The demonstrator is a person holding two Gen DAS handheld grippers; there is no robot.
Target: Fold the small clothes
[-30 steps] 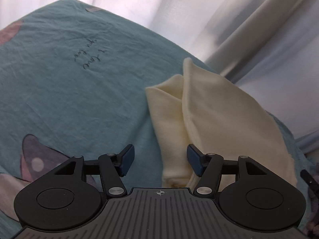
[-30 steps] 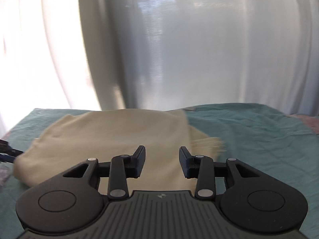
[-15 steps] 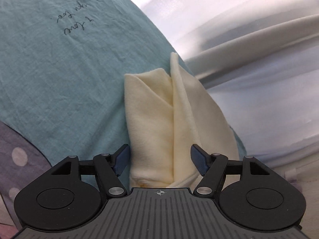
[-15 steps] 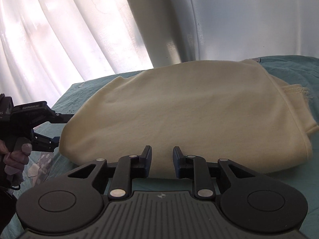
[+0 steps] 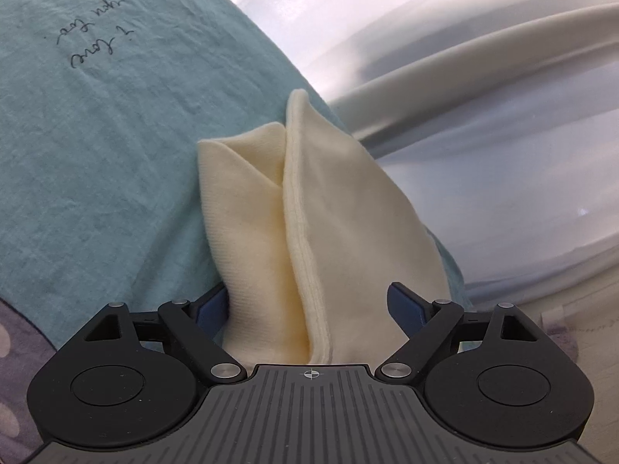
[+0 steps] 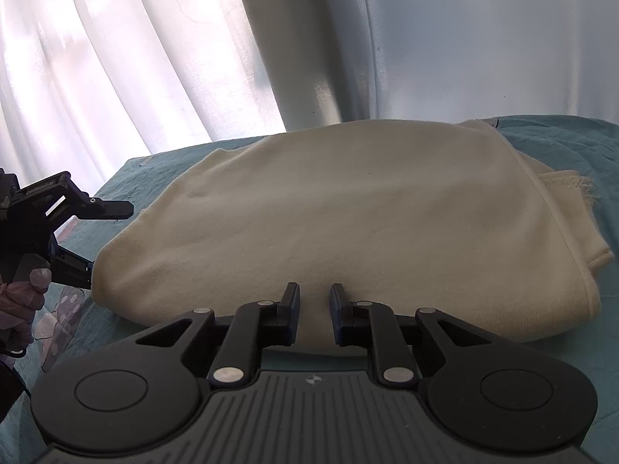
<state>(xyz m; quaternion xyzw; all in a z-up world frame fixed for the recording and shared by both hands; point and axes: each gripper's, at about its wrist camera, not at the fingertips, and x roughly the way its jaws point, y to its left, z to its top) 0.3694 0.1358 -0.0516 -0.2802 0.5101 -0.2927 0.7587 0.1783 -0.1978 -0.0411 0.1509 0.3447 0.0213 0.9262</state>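
A folded cream garment lies on a teal bedsheet. My left gripper is open, its jaws wide apart on either side of the garment's near end, with the layered fold edge between them. In the right wrist view the same garment lies as a broad folded pad. My right gripper is at its near edge, jaws narrowly apart with a strip of cloth showing in the gap; no grip is visible. The left gripper shows at the garment's left end, held by a gloved hand.
White curtains hang close behind the bed along its far edge. The sheet carries handwriting and a purple cartoon print at the lower left. The bed's edge drops off to the right of the garment in the left wrist view.
The left gripper moved forward so the garment's end sits between its wider-open jaws. The right gripper swung left, came up to the garment's near edge, and its jaws narrowed.
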